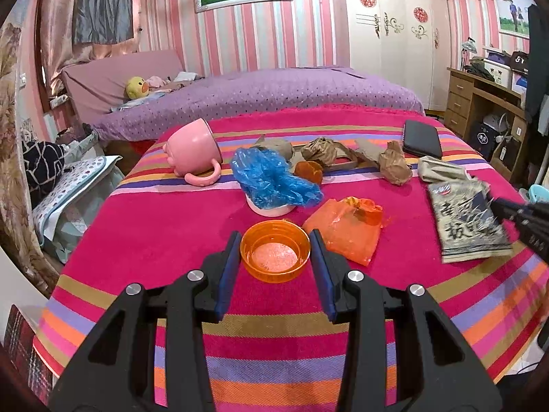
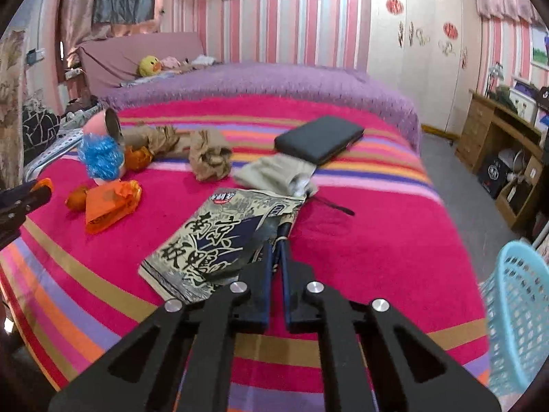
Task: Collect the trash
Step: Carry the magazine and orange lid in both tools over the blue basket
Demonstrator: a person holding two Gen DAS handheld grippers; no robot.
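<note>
My left gripper [image 1: 275, 240] has its jaws clamped on the orange lid [image 1: 275, 255], holding it over the striped blanket [image 1: 154, 233] on the bed. Over on the right, my right gripper [image 2: 282, 231] has its jaws pinched tight on the edge of the printed snack packet [image 2: 219, 240], which lies flat on the blanket. Crumpled brown paper [image 2: 209, 158], an orange wrapper [image 2: 111, 204] and a blue plastic bag [image 1: 274, 178] lie scattered beyond, and the light blue basket [image 2: 514, 316] sits at the bed's right edge.
</note>
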